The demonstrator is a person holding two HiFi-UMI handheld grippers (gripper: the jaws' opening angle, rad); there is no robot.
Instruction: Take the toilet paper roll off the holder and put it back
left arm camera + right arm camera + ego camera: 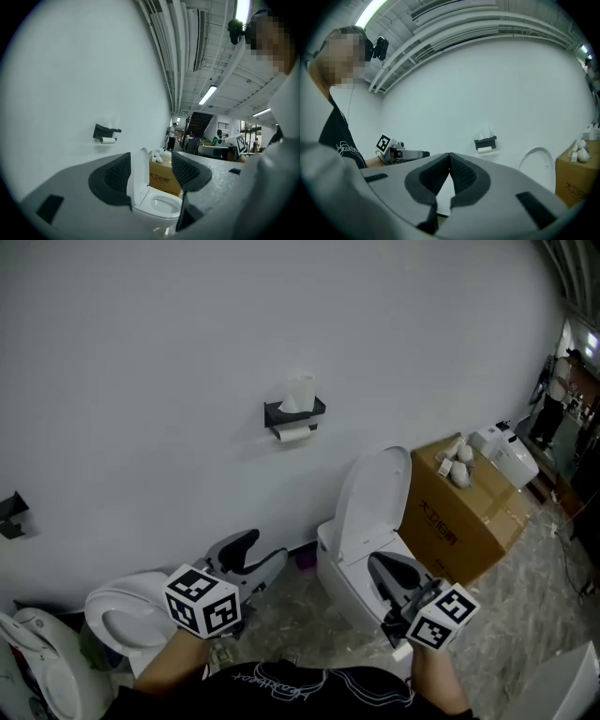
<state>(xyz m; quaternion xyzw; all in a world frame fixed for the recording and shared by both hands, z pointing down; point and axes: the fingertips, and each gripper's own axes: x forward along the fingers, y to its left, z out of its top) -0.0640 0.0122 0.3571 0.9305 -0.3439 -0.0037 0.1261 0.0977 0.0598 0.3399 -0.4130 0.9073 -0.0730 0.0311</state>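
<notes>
- Below me, the floor [525, 615] bears a white toilet [370, 502], lid up, with a cardboard box [464, 517] just beside it.
- The wall holder [281, 413] carries a paper roll [300, 390] on top.

workshop hall: several toilets [364, 542], cardboard box [466, 514], bare ceiling pipes [174, 47], strip lights [206, 95]

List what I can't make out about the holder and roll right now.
- Holder: too small in all three views to show how the roll is mounted.
- White thing on top: head view, too small to name; washed out against the wall in both gripper views.
- Toilet: head view, partly hidden by the right gripper.
</notes>
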